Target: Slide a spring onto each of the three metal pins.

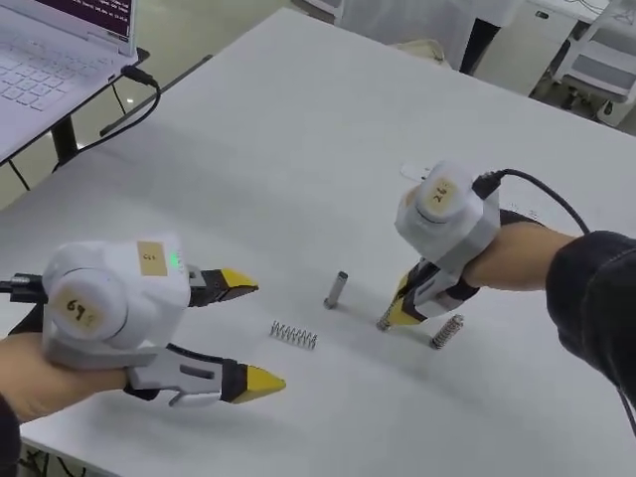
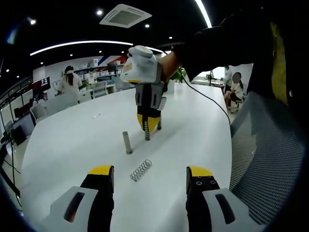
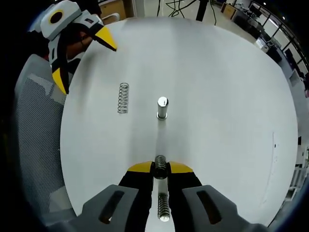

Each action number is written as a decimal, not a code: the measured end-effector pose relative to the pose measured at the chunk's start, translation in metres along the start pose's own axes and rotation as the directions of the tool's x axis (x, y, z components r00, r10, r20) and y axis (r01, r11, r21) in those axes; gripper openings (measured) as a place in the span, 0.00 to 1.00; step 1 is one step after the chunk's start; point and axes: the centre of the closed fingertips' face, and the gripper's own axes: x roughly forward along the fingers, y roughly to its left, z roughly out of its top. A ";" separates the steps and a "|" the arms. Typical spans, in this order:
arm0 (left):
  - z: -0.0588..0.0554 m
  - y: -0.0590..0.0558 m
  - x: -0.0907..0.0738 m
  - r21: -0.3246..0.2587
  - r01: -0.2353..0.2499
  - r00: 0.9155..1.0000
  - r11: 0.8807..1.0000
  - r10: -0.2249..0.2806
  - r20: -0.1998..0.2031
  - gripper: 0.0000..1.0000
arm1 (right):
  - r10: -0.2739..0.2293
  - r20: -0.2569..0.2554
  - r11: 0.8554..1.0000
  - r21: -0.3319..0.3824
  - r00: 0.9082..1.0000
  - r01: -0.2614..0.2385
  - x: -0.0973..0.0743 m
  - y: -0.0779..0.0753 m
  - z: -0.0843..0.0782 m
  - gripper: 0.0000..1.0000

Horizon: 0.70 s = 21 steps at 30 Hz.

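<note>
Loose spring, a thin wire coil, lies flat on the white table, left of the upright bare pin. Left gripper gapes near it. Right gripper is clenched on the held spring. A sprung pin lies just right. Stickers read 69 and 26.

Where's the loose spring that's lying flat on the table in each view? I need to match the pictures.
Head view: the loose spring lies lower centre, left of and nearer than the upright metal pin.
Left gripper view: spring at centre, just ahead of the open jaws.
Right gripper view: spring upper left.
Shared landmark: the pin, close by, not touching.
</note>
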 end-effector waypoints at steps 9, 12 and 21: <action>-0.001 0.000 0.001 -0.001 0.005 1.000 1.000 -0.005 -0.002 0.55 | 0.003 0.005 1.000 0.007 1.000 -0.003 0.002 0.001 0.001 0.09; 0.000 0.000 0.002 0.000 0.007 1.000 1.000 -0.007 -0.001 0.55 | 0.005 0.005 1.000 0.010 1.000 -0.005 0.002 0.002 0.000 0.09; 0.000 0.000 0.004 0.004 0.015 1.000 1.000 -0.015 -0.005 0.54 | 0.008 0.026 0.999 0.031 1.000 -0.009 -0.002 0.003 0.000 0.17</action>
